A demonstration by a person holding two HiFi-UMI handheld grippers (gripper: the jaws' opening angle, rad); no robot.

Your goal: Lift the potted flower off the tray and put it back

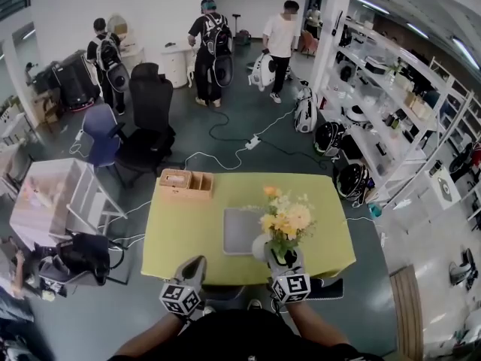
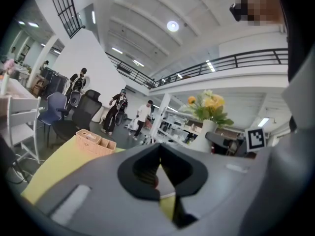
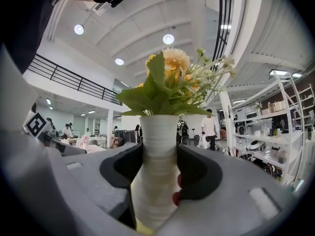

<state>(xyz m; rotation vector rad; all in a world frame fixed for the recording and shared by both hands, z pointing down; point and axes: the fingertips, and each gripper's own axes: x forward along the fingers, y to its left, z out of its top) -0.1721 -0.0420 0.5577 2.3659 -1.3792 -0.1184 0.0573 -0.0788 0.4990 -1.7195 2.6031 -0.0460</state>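
**The right gripper (image 3: 158, 170) clamps the upright potted flower (image 1: 279, 228) at the tray's near right corner.**

The flower's long axis runs vertically, with the yellow blossoms up and the white ribbed pot down. The right gripper reaches in level from the near side, its jaws pressed on either side of the pot's narrower upper part. The pot shows over the near right corner of the grey tray (image 1: 237, 228) on the green table (image 1: 184, 232); whether it rests there or hangs clear cannot be told. The left gripper (image 1: 195, 263), left of the flower at the table's near edge, has its jaws together, empty.
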